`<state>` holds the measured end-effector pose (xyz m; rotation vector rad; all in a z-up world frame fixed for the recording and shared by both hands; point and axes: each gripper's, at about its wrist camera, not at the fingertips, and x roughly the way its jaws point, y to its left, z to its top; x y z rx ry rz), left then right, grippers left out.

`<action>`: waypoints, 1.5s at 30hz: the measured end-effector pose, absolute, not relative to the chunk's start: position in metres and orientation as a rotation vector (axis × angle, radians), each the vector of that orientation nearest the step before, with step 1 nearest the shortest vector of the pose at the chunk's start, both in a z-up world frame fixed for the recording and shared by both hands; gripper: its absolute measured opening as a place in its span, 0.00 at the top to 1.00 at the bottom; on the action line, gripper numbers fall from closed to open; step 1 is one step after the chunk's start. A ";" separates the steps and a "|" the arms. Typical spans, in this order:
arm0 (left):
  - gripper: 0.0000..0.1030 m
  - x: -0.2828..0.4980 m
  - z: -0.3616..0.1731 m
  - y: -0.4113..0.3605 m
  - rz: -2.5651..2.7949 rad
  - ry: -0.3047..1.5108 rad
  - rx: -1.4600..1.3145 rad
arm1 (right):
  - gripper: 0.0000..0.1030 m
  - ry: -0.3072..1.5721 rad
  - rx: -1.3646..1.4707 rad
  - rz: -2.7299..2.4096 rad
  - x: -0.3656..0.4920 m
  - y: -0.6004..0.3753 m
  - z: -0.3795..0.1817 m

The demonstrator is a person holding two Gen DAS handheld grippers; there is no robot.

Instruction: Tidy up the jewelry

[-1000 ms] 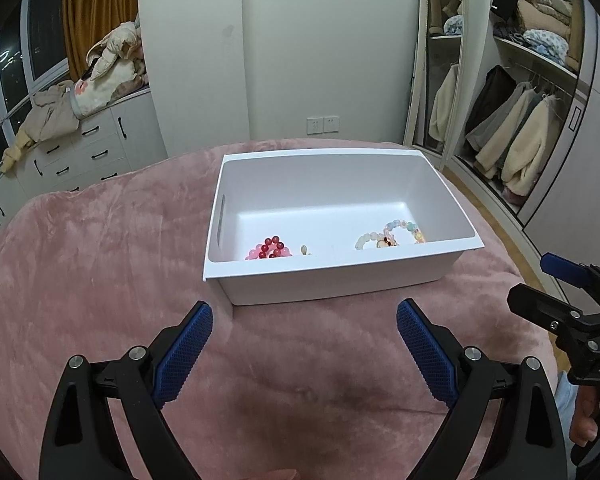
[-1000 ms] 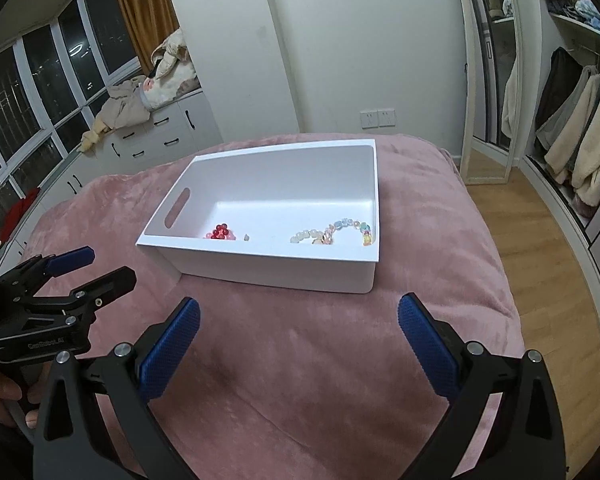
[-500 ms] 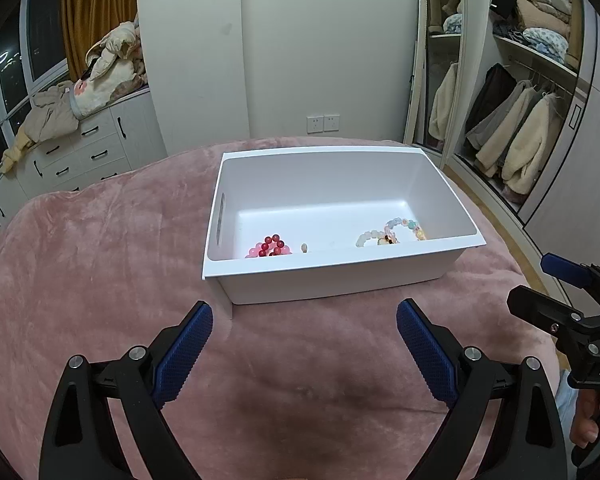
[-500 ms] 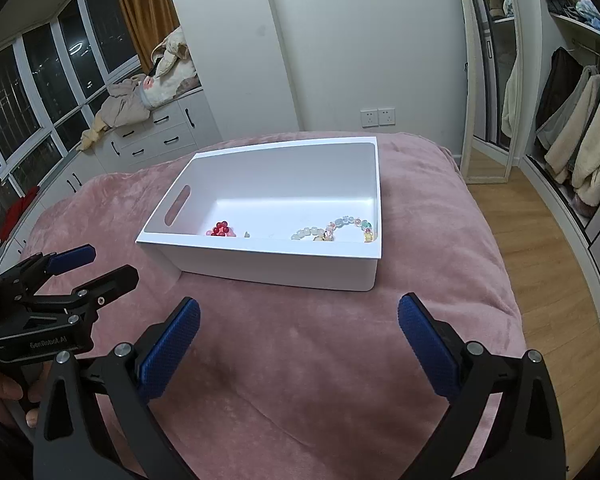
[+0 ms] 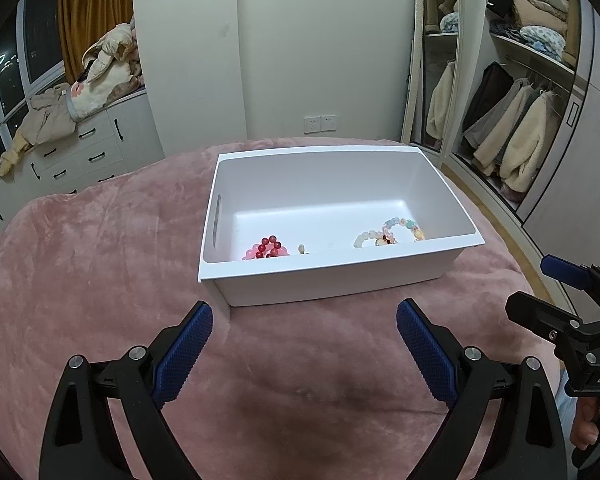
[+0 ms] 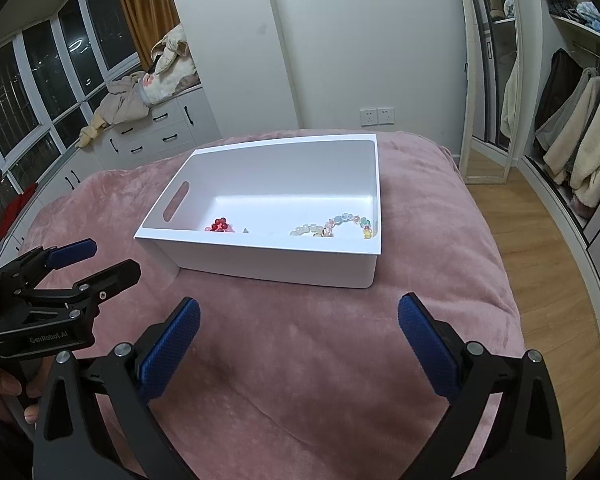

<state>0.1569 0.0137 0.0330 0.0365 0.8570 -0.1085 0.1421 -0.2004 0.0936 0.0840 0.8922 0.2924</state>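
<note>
I have my left gripper (image 5: 304, 344) hanging low over the pink blanket (image 5: 100, 280) with its blue-padded fingers (image 5: 184, 350) spread wide apart. Nothing sits between them and they touch nothing. It points at the near long wall of the white bin (image 5: 332, 280), which stands near the middle of the bed.

My right gripper (image 6: 300, 340) is in the same posture: fingers (image 6: 428, 348) fully apart, empty, clear of the blanket and of the bin. Each tool shows at the edge of the other's view, held side by side and apart, with a hand (image 6: 4, 388) wrapped round the handle.

All the jewelry I can see lies on the bin floor along the near wall. The red bead bracelet (image 5: 268, 247) is bunched near the near left corner, below the slot handle (image 5: 218, 220) in the left short wall. A tiny pale piece (image 5: 301, 249) lies just beside it; I cannot tell what it is. The pastel bead bracelet (image 5: 388, 234) curls toward the near right corner, with a small yellow charm at its right end. The far half of the bin floor is bare white. The near rim partly hides the red beads from the right wrist view.
</note>
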 end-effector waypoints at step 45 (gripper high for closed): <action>0.08 0.159 0.030 0.018 -0.116 0.852 0.026 | 0.05 0.897 0.075 0.278 0.140 -0.198 0.087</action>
